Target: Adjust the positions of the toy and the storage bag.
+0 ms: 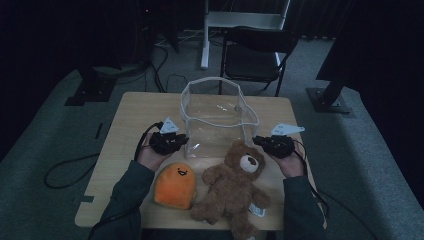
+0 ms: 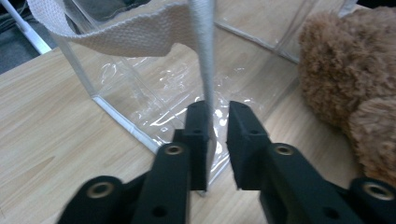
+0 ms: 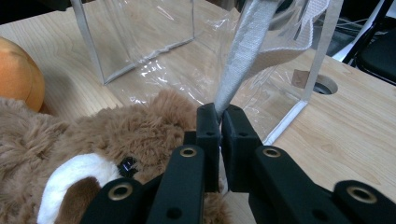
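A clear plastic bag (image 1: 218,117) with white webbing trim stands open at the centre of the wooden surface (image 1: 130,120). The left claw (image 1: 182,140) sits at the bag's nine o'clock, low on its near left corner. In the left gripper view its jaws stand slightly apart around the bag's white edge strip (image 2: 205,56): the strip lies against the left jaw and a gap shows to the right jaw, so nothing is pinched. The right claw (image 1: 256,140) is at the bag's three o'clock; in the right gripper view its jaws are pressed together on the webbing strap (image 3: 243,56). A brown teddy bear (image 1: 231,186) lies at the bag's six o'clock, its head just beside the right claw. An orange plush (image 1: 174,185) rests at the bear's nine o'clock.
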Demonstrator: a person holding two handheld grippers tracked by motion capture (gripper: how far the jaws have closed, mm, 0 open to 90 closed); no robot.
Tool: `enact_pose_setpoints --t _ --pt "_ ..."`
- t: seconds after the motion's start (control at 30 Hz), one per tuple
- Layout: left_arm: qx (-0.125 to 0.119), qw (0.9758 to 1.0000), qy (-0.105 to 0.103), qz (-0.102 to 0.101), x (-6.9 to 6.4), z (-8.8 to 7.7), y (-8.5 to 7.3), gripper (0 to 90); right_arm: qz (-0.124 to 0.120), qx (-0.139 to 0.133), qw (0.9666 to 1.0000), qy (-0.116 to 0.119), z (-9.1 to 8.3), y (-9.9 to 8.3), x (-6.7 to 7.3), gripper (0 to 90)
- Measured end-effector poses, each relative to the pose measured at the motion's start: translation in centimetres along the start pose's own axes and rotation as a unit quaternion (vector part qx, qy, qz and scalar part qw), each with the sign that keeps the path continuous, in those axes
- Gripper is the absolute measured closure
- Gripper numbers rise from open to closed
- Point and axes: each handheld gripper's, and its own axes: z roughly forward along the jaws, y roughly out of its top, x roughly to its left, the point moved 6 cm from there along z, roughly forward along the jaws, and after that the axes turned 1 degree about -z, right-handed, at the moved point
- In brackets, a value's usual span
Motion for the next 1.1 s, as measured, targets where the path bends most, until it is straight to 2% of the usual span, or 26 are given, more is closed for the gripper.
enact_pose_setpoints --t 0.13,0.27,0.33,0.43,0.57,0.6,0.67,0.7,0.73,0.83,0.97,1.03,1.1 --pt "0.007 1.0 -0.003 0.0 -0.5 -1.2 -0.6 68.2 -0.003 0.001 1.0 0.005 0.0 -0.2 0.1 78.6" --pt "0.013 0.9999 -0.005 -0.01 -1.4 -2.6 -1.3 57.7 -0.002 0.003 1.0 0.009 -0.1 -0.3 0.2 73.3" --pt "0.024 0.9997 -0.006 -0.001 -2.1 -3.2 -1.9 51.7 -0.003 0.004 0.9999 0.01 0.0 -0.3 0.3 70.3" --pt "0.036 0.9992 -0.019 0.0 -3.1 -4.0 -2.8 44.3 -0.004 0.003 0.9999 0.01 0.0 -0.3 0.3 67.5" --pt "0.055 0.9979 -0.033 -0.008 -4.1 -4.5 -4.2 34.0 -0.005 0.004 1.0 0.005 0.1 -0.2 0.4 63.5" --pt "0.06 0.9973 -0.04 -0.015 -4.4 -4.6 -4.7 31.5 -0.005 0.005 1.0 0.004 0.1 -0.2 0.4 63.0" --pt "0.067 0.9961 -0.05 -0.03 -4.6 -4.8 -5.6 29.4 -0.007 0.005 1.0 0.002 0.1 -0.2 0.4 62.5" --pt "0.067 0.9961 -0.05 -0.03 -4.6 -4.8 -5.6 28.1 -0.007 0.005 1.0 0.003 0.0 -0.2 0.3 62.3" --pt "0.071 0.995 -0.055 -0.044 -4.6 -4.9 -6.2 27.0 -0.006 0.005 1.0 0.003 0.0 -0.3 0.3 62.1" --pt "0.075 0.9928 -0.068 -0.063 -4.7 -4.7 -6.9 23.7 -0.006 0.005 1.0 0.005 0.1 -0.3 0.3 61.5" --pt "0.081 0.9914 -0.076 -0.069 -4.7 -3.9 -7.4 21.7 -0.007 0.006 0.9999 0.005 0.2 -0.3 0.4 60.7" --pt "0.081 0.9915 -0.075 -0.068 -4.6 -3.7 -7.5 26.0 -0.008 0.005 0.9999 0.005 0.2 -0.3 0.4 60.7" --pt "0.08 0.9923 -0.064 -0.07 -4.4 -3.7 -7.5 37.5 -0.007 0.005 1.0 0.004 0.2 -0.3 0.4 60.7"
